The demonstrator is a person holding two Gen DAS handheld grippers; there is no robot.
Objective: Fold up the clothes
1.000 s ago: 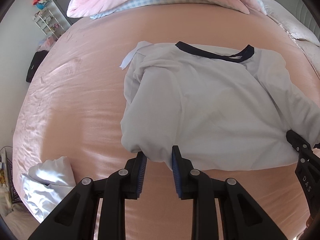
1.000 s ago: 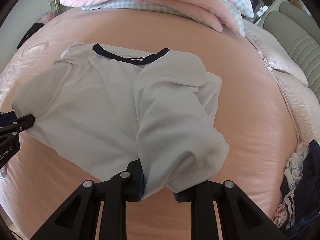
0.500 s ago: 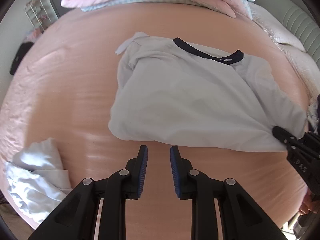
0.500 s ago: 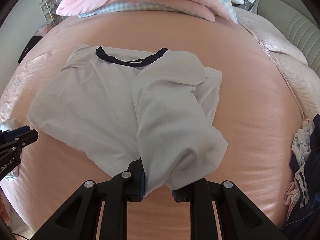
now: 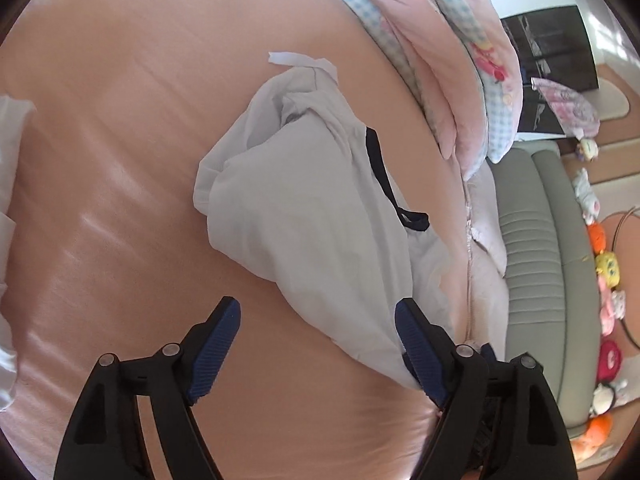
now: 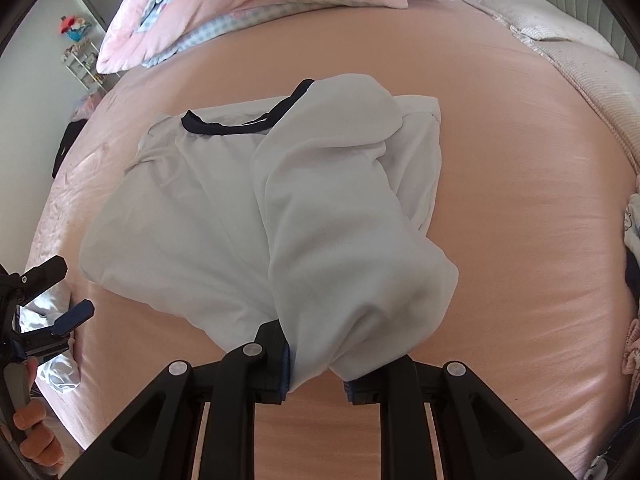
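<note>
1. Lying on the pink bed (image 6: 500, 168), the white shirt (image 6: 192, 216) is sitting mid-sheet, its dark collar (image 6: 224, 128) turned toward the pillows (image 6: 248, 4) and its hem nearest the grippers.
2. Gripping the shirt's right-hand hem corner, the right gripper (image 6: 316, 376) is pinching bunched cloth between nearly closed jaws, and a raised fold is arching from that corner back toward the collar.
3. Opening at this moment, the left gripper (image 5: 316, 344) is spreading its jaws; in its own view the shirt's edge is lying between them, and the pads (image 5: 216, 344) are not pressing on it.
4. Risk, uneven fold: only one corner is being held, so any pull toward the collar is likely dragging the shirt's right side alone and skewing the hem.
5. Risk, missed pick: the left jaws are hanging just beside the hem, so closing from there is likely catching only the top layer or the sheet under the shirt.
6. Risk, slip: the right gripper is holding a thick bunch, not a flat edge, so layers are liable to be sliding out under tension.
7. Risk, snag: a second white garment (image 6: 56, 320) is lying near the shirt's left side, at the bed edge, where a low left gripper could be catching it.
</note>
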